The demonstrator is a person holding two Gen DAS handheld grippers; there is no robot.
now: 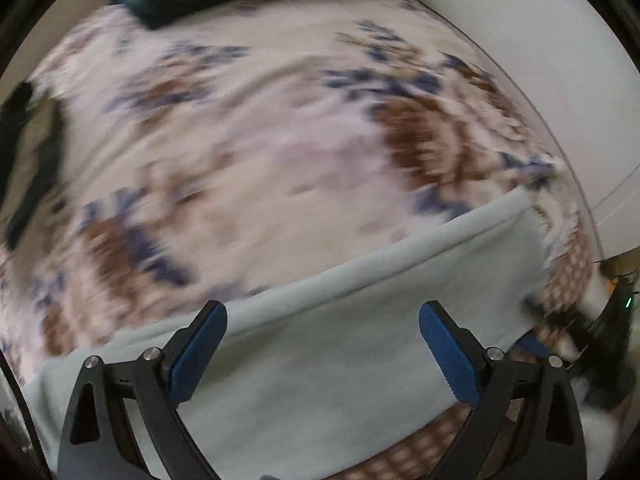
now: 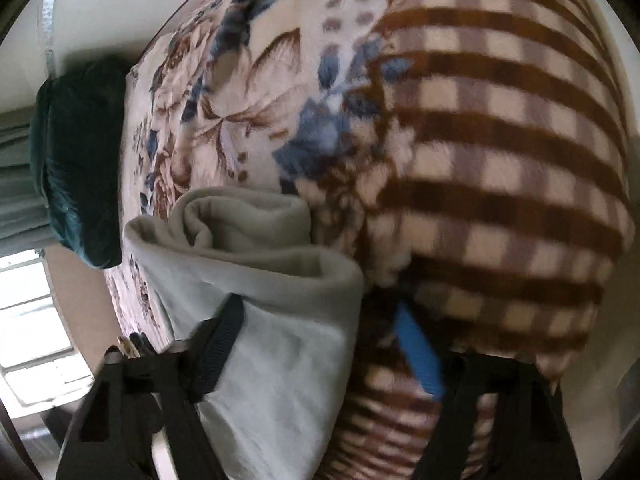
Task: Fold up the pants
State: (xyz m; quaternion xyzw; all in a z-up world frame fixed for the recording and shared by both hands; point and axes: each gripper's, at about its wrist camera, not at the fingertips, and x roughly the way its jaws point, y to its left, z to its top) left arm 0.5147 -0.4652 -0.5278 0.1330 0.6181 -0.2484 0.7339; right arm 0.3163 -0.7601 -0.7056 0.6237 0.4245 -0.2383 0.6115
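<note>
A: Your left gripper (image 1: 323, 354) is wide apart over the pale pants (image 1: 360, 308), nothing pinched; the right?

B: Your right gripper (image 2: 320, 354) is half-spread, straddling the pants' rolled edge, grip unclear. Floral blanket (image 1: 240, 140) lies bare beyond.

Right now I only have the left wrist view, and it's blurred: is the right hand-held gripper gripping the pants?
Observer: No. In the right wrist view the right hand-held gripper stands open, with the edge of the pale pants between its jaws, apparently unpinched.
Operator: Are the pants flat at that end?
Observer: No. That end is bunched into soft rolls.
Operator: What is under its blue pad?
Observer: The blue pad sits over the brown checked blanket, beside the pants.
</note>
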